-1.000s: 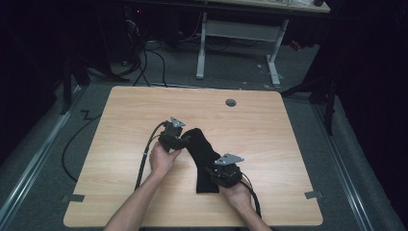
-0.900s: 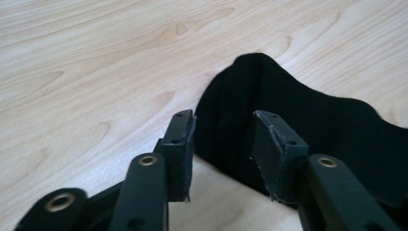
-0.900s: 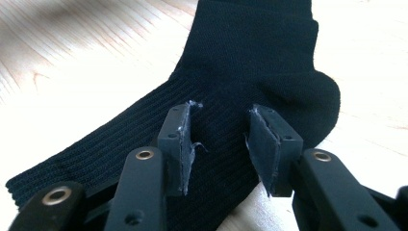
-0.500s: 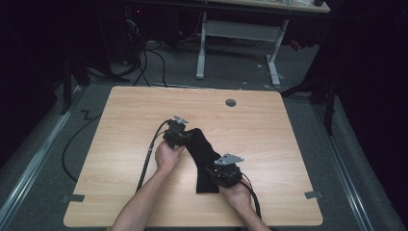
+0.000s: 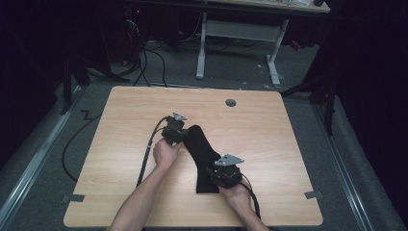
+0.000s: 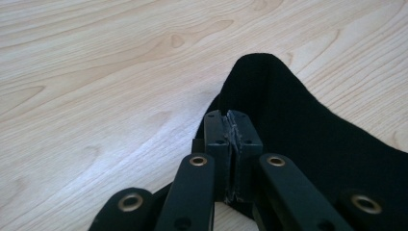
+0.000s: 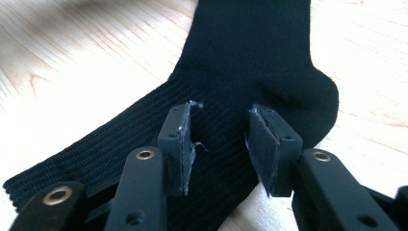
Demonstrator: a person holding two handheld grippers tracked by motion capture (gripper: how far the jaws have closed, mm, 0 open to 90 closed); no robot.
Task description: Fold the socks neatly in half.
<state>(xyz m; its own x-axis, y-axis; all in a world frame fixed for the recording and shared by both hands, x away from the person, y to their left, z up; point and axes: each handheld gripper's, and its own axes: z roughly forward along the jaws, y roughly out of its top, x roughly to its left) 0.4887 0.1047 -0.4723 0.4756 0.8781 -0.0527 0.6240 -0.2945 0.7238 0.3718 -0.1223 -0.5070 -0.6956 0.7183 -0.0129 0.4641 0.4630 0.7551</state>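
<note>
A black sock (image 5: 201,150) lies flat and aslant on the wooden table (image 5: 269,144), toe end far, ribbed cuff near. In the left gripper view the sock's (image 6: 308,130) rounded toe end rises in a peak to my left gripper (image 6: 232,122), which is shut on its edge. The high view shows that left gripper (image 5: 182,131) at the sock's far left end. My right gripper (image 7: 219,144) is open, its jaws standing over the ribbed part of the sock (image 7: 250,62) just below the heel. From above, the right gripper (image 5: 215,169) sits at the sock's near end.
A round grey grommet (image 5: 231,102) is set in the table's far side. A black cable (image 5: 146,154) trails from the left gripper off the front edge. Grey tape marks (image 5: 73,198) sit at the near corners. White desk legs (image 5: 201,48) and cables stand on the floor beyond.
My left gripper has edged slightly right and farther along the table at the sock's toe end. The right gripper and the rest of the sock have stayed put.
</note>
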